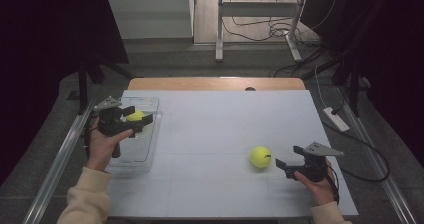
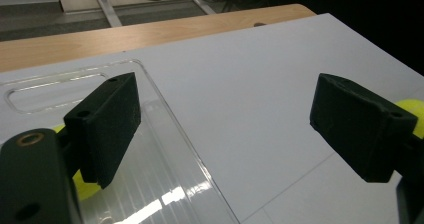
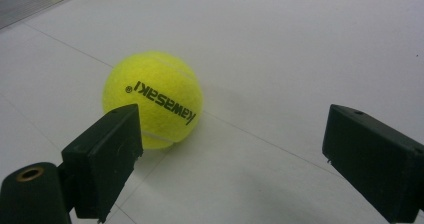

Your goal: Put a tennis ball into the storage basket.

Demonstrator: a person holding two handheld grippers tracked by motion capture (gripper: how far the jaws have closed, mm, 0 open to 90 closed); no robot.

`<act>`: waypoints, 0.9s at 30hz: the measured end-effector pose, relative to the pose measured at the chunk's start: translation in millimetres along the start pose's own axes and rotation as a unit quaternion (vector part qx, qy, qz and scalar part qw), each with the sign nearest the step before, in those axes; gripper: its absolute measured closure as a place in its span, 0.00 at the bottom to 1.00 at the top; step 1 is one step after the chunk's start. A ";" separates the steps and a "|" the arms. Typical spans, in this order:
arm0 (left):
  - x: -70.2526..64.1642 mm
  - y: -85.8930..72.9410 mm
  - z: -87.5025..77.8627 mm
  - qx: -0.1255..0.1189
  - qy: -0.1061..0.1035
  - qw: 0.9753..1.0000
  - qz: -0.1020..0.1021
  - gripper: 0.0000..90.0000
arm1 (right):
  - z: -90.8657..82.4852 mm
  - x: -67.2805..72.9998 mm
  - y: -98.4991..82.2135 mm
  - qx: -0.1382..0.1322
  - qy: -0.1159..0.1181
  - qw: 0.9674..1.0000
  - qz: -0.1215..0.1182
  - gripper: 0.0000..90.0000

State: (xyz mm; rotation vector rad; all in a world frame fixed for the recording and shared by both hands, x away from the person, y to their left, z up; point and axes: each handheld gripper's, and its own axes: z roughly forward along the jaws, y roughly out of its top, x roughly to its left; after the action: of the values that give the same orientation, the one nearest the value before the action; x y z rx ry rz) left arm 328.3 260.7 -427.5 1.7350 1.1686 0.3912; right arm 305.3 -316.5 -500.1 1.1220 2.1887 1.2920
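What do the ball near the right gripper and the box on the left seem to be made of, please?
Tennis ball: fuzzy yellow felt, matte, with printed black lettering; probably rubber beneath. Clear box: see-through, glossy, with bright glints, likely hard plastic.

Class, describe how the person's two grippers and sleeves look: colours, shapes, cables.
Both the left gripper and the right gripper are black, with two blocky, matte jaws and a grey three-cornered plate on top. A black cable loops by the right wrist. The sleeves are cream.
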 end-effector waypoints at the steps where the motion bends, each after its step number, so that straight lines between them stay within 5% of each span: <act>1: -2.2 -1.3 0.2 0.000 -0.002 1.000 0.001 0.15 | -0.1 0.2 0.0 0.001 -0.001 1.000 -0.002 0.10; 16: -32.1 -7.3 14.2 0.015 -0.039 0.999 0.032 0.15 | -2.6 -0.1 -1.8 -0.001 0.000 1.000 -0.001 0.10; 27: -43.7 -9.0 17.3 0.017 -0.048 0.998 0.042 0.15 | -6.3 0.3 -2.7 -0.004 -0.001 1.000 0.001 0.10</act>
State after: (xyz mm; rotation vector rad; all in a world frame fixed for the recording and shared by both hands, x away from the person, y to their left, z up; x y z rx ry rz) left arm 314.3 215.3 -433.1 1.8167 1.0426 0.3366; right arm 299.9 -320.6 -499.2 1.1217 2.1795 1.2978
